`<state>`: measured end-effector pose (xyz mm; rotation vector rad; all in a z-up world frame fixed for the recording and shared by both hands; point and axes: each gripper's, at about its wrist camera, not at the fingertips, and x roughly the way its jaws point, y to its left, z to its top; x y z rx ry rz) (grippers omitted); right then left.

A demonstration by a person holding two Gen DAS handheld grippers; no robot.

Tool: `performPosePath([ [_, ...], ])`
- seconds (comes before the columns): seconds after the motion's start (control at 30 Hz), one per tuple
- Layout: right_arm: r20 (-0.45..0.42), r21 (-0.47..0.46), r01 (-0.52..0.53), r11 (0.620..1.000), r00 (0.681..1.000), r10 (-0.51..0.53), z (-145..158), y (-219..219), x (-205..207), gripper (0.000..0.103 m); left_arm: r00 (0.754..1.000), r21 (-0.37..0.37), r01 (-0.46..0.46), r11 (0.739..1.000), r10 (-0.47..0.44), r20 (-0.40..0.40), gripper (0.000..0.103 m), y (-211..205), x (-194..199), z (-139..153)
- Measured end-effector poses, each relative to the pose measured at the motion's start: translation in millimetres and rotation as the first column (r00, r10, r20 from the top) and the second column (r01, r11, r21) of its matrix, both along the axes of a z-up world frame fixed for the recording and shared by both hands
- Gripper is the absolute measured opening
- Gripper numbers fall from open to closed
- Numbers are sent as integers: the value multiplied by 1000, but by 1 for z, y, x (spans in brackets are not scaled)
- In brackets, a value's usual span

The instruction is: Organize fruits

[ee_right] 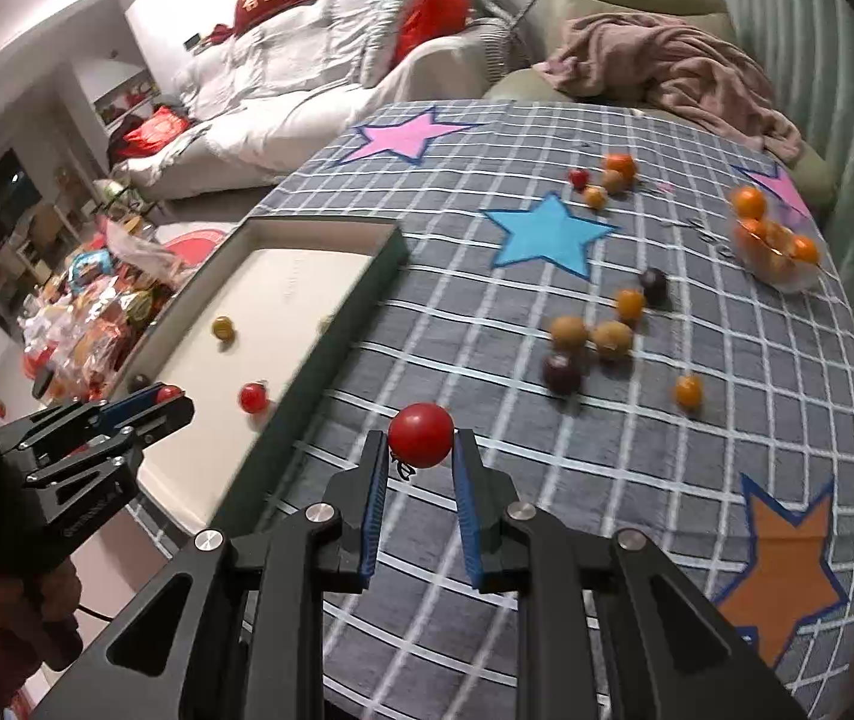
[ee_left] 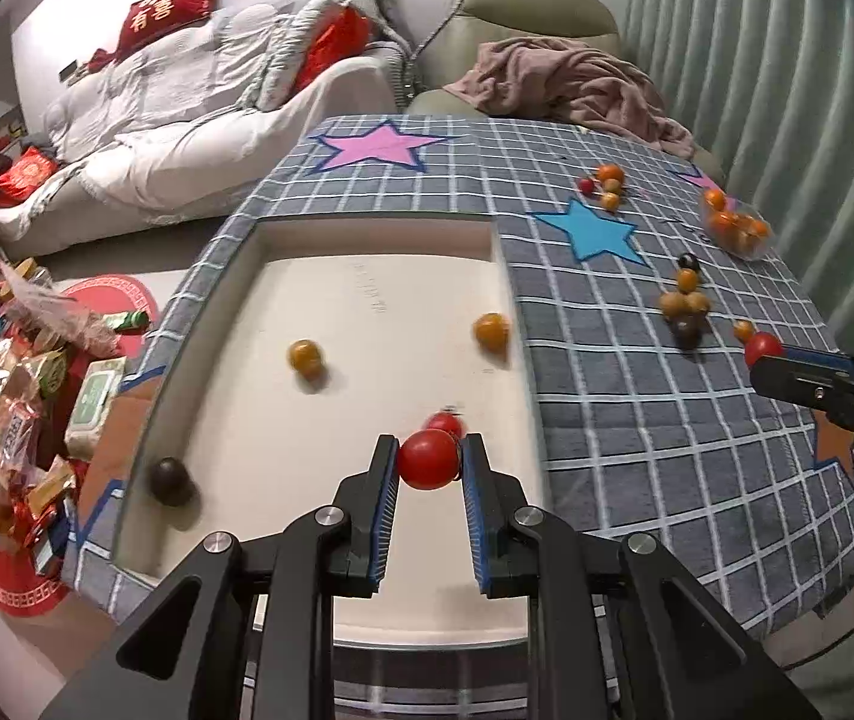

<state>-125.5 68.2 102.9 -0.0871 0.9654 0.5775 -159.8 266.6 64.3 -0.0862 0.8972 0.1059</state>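
Observation:
My left gripper (ee_left: pixel 430 456) is shut on a red tomato (ee_left: pixel 428 458) and holds it over the white tray (ee_left: pixel 378 240). In the tray lie another red tomato (ee_left: pixel 446 423), two yellow-orange fruits (ee_left: pixel 305 356) (ee_left: pixel 491 331) and a dark fruit (ee_left: pixel 166 479). My right gripper (ee_right: pixel 420 450) is shut on a second red tomato (ee_right: pixel 420 434) above the checked cloth (ee_right: pixel 637 456), just right of the tray (ee_right: pixel 378 276). Loose fruits (ee_right: pixel 607 336) lie on the cloth ahead of it. The right gripper also shows in the left wrist view (ee_left: pixel 763 354).
A clear bowl of oranges (ee_right: pixel 778 246) stands at the far right of the table. A small fruit cluster (ee_right: pixel 607 177) lies at the back. Snack packets (ee_left: pixel 12 384) pile on the floor at left. A sofa (ee_left: pixel 174 96) and an armchair with a blanket (ee_left: pixel 571 72) stand behind.

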Motion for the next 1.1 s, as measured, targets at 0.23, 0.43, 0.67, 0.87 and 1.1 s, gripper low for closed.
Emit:
performPosePath([
  [0.23, -8, -24, -74, 997, 997, 73, -1, 45, 3, 24, 998, 0, -63, 998, 63, -9, 22, 34, 0, -9],
  [0.43, -19, -38, -127, 991, 992, 126, -5, 81, 7, 24, 996, 1, -89, 996, 89, -19, 22, 51, 3, -17],
  [0.67, -46, -45, -163, 986, 986, 161, -12, 115, 16, 24, 994, 2, -106, 994, 106, -37, 22, 63, 10, -26],
  [0.87, -64, -63, -182, 981, 982, 178, -22, 137, 26, 24, 992, 4, -114, 994, 114, -56, 22, 68, 16, -34],
  [1.1, -89, -79, -179, 981, 981, 172, -36, 146, 36, 24, 992, 16, -110, 994, 110, -65, 22, 67, 21, -40],
])
